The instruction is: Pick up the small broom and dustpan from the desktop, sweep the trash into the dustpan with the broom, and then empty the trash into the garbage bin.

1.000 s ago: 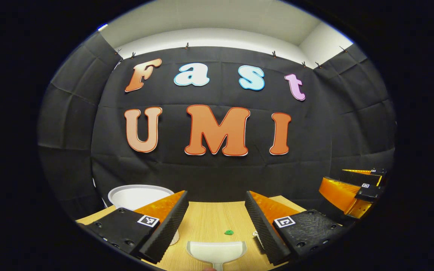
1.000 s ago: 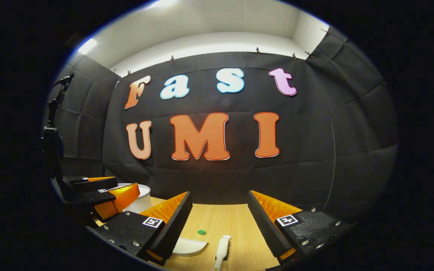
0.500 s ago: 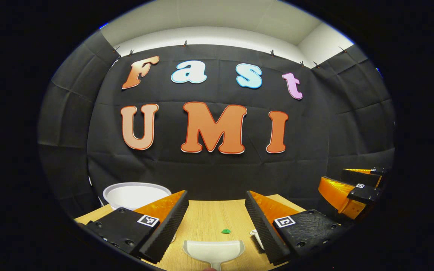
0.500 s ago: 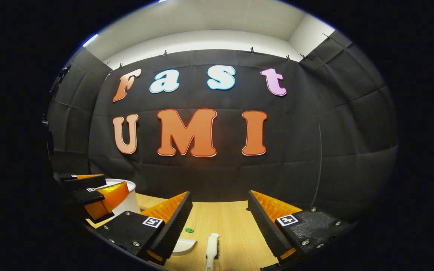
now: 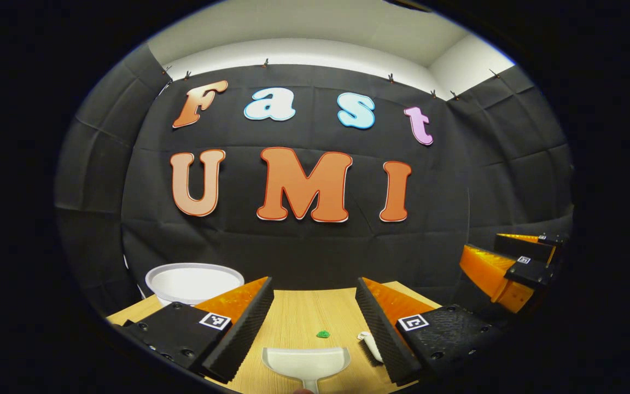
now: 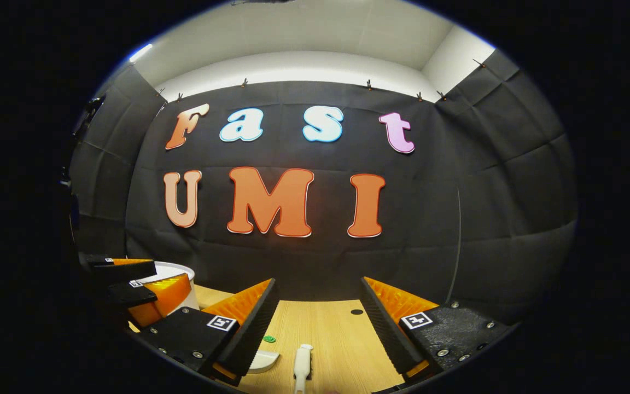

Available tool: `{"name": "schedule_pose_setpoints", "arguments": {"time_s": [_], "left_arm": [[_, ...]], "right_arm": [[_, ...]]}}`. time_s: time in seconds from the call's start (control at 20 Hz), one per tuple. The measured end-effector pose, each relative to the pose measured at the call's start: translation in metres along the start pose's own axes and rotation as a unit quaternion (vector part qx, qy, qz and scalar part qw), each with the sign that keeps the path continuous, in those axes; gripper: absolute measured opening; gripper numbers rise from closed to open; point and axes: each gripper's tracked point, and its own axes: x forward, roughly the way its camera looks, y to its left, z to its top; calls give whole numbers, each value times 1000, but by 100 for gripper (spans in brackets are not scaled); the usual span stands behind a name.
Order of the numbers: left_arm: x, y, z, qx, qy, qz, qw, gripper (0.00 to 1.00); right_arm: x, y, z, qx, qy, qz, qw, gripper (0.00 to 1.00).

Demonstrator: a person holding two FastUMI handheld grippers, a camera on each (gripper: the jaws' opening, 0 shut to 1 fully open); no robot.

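Dustpan, small white plastic, sits centred under the spread-fingered left gripper, white-handled broom under the equally spread right gripper, so each looks lined up for grabbing.

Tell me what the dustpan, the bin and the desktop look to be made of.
Dustpan: probably moulded plastic, white, smooth with a soft sheen and a thin raised rim. Bin: likely plastic too, white, matte, with a rolled lip. Desktop: light wood or wood-look laminate; fine straight grain lines show, but which of the two cannot be told.
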Motion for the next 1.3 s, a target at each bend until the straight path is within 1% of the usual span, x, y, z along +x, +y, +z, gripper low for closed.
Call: {"name": "schedule_pose_setpoints", "arguments": {"time_s": [0.15,0.3,0.45,0.6,1.05,1.3], "left_arm": [[1,0,-8,5,9,-2,1000,95],[4,8,-9,9,9,5,1000,95],[6,20,4,12,-8,19,1000,95],[7,25,11,18,-21,23,999,95],[2,26,-2,20,-7,29,999,95],[4,47,-21,48,17,47,998,95]], "right_arm": [[2,4,-3,-5,2,5,1000,93],[5,3,-11,-3,17,1,1000,93],[11,-2,-3,0,6,-13,1000,93],[12,6,3,-4,-9,-10,1000,93],[8,6,-31,10,47,-11,999,93],[3,18,-52,1,75,-16,997,93]]}}
